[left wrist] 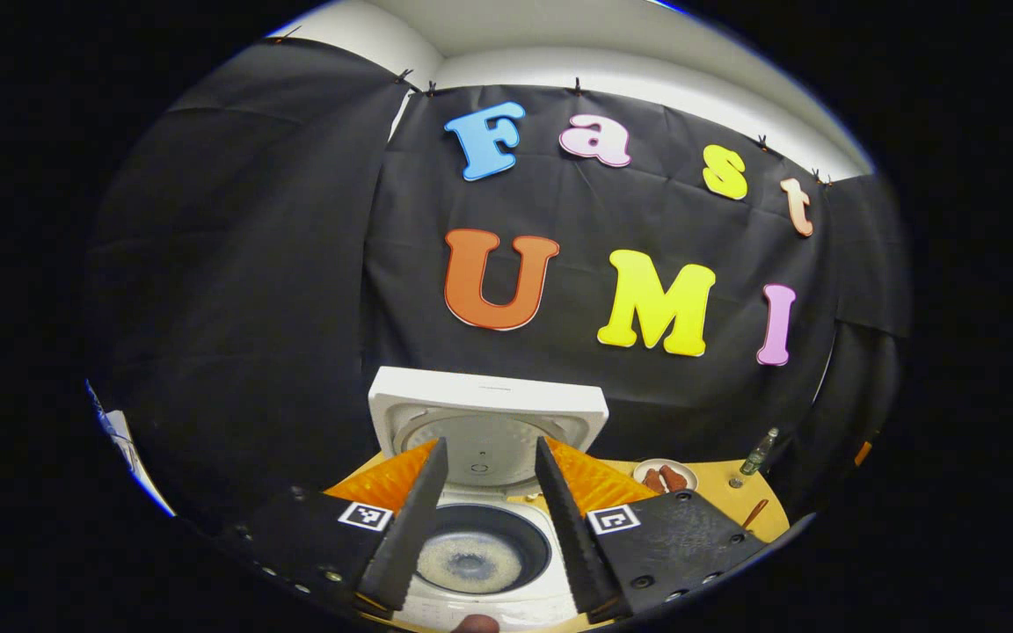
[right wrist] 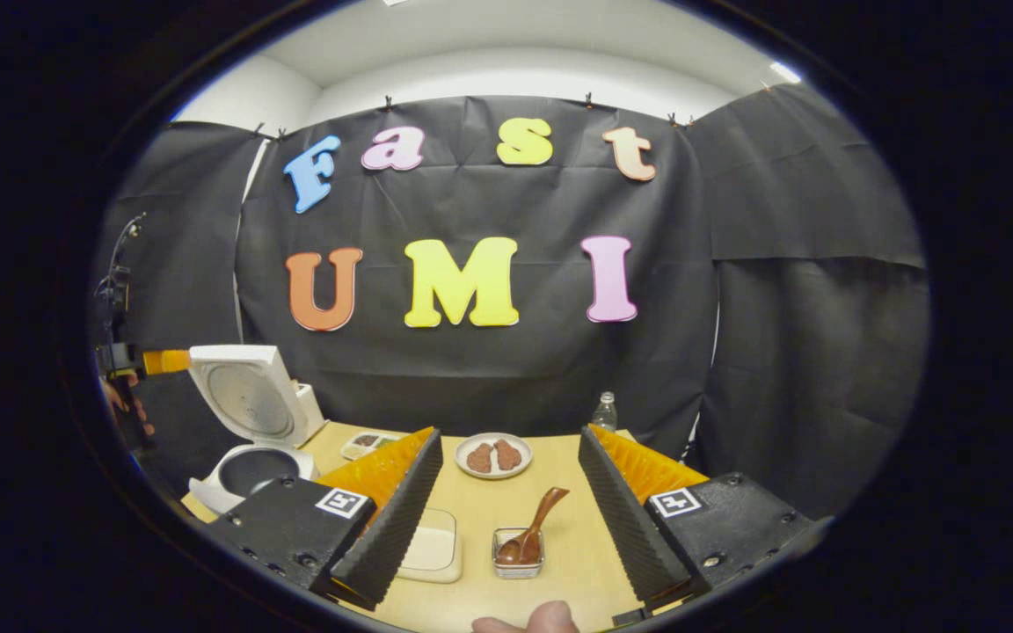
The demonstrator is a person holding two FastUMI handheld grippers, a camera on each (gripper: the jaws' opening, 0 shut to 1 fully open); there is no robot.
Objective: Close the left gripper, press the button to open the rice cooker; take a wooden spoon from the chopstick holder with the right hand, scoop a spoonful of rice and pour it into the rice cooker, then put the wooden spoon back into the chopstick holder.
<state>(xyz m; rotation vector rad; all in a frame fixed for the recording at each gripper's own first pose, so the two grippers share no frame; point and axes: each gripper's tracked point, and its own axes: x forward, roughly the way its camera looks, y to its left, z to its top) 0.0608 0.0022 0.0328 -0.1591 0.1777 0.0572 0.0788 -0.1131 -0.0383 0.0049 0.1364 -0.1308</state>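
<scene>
In the left gripper view the white rice cooker (left wrist: 480, 607) stands open, its lid (left wrist: 486, 413) raised upright. Pale grains lie in its dark inner pot (left wrist: 471, 558). My left gripper (left wrist: 491, 444) hovers open just above and in front of the pot, nothing between its fingers. The right gripper view has the cooker (right wrist: 247, 470) at far left, with the left gripper's orange finger (right wrist: 163, 361) beside its lid. A brown wooden spoon (right wrist: 537, 523) leans in a small clear holder (right wrist: 517, 554) on the table. My right gripper (right wrist: 508, 435) is open above it, apart from it.
A shallow white rectangular box (right wrist: 433, 545) sits left of the holder, partly behind my finger. A white plate with two brown pieces (right wrist: 493, 457), a small bottle (right wrist: 604, 411) and a small tray (right wrist: 364, 444) stand toward the back of the wooden table (right wrist: 577, 563). A hand (right wrist: 120, 404) holds the left gripper.
</scene>
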